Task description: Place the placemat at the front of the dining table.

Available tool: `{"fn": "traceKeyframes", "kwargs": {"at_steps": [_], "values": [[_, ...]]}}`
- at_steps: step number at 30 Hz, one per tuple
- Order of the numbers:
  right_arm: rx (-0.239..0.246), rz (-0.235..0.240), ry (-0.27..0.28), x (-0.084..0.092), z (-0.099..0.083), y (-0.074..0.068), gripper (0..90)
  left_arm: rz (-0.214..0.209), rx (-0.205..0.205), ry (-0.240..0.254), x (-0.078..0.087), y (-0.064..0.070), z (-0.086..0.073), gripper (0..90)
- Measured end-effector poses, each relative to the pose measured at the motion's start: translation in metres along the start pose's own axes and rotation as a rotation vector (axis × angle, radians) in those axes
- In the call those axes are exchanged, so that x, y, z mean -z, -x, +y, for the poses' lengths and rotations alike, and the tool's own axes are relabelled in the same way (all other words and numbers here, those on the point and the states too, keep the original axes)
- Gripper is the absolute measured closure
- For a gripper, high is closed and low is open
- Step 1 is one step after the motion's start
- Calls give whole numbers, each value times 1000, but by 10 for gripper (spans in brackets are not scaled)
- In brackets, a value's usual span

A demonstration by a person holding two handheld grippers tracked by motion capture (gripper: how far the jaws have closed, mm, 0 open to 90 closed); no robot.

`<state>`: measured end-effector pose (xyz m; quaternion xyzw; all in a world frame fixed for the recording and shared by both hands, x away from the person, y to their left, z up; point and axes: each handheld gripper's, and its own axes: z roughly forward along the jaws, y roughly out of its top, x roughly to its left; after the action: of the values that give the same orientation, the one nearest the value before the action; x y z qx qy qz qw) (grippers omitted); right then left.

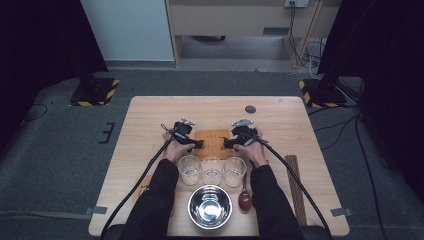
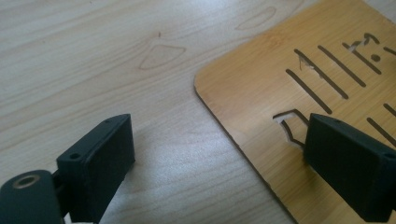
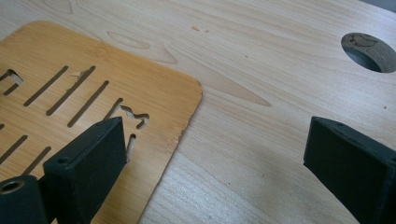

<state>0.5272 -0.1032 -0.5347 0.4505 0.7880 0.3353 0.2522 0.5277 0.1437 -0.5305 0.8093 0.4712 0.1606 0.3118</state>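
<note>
Bamboo board with cut slots, flat on the wooden table a little beyond three clear glasses, flanked by both tools. Left gripper low over its near left corner, jaws spread wide with nothing clamped, one jaw above bare table and the other above the board; right gripper likewise gaping and empty across the opposite edge. Closer to the person: steel bowl, brown spoon, dark chopsticks at the right.
</note>
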Motion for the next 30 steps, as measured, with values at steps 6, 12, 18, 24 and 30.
{"fn": "traceKeyframes", "kwargs": {"at_steps": [6, 12, 18, 24, 30], "values": [[3, 6, -5, -1, 0, 0, 57, 5, -14, -1, -1, 1, -1, 58], [18, 4, -10, -3, 1, -1, 57, 5, -13, 10, -3, 0, -1, 43], [34, -6, -23, -4, 0, -1, 50, -1, -20, 26, -5, -2, 0, 37], [29, -17, -28, -3, -2, 2, 50, -5, -24, 58, -9, 0, 0, 40], [24, -25, -28, -2, -2, 3, 51, -11, -10, 67, -9, 0, 0, 52]]}}
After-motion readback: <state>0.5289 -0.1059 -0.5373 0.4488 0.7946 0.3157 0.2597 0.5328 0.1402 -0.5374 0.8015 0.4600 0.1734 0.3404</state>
